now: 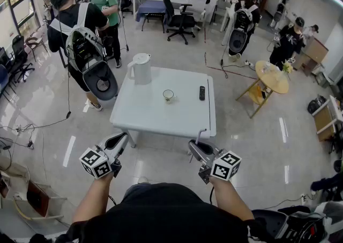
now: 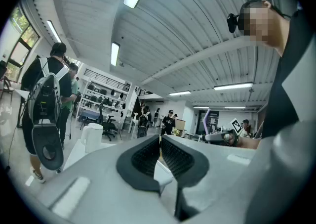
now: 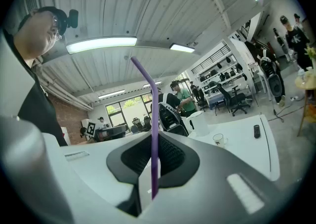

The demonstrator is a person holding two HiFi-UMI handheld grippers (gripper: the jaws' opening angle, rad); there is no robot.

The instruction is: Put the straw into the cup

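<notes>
A small white cup (image 1: 168, 95) stands near the middle of the white table (image 1: 150, 116); in the right gripper view the cup (image 3: 217, 139) is far ahead to the right. My right gripper (image 1: 194, 146) is held in front of the table's near edge, shut on a purple bendy straw (image 3: 153, 139) that sticks up between the pads with its bent end on top. To the left, also short of the table, my left gripper (image 1: 121, 138) is shut with nothing in it; its pads (image 2: 148, 155) meet.
A white kettle (image 1: 141, 68) stands at the table's far left and a black remote (image 1: 202, 93) lies right of the cup. People with backpacks (image 1: 86, 43) stand beyond the far left corner. A round wooden table (image 1: 273, 77) is at the right, office chairs behind.
</notes>
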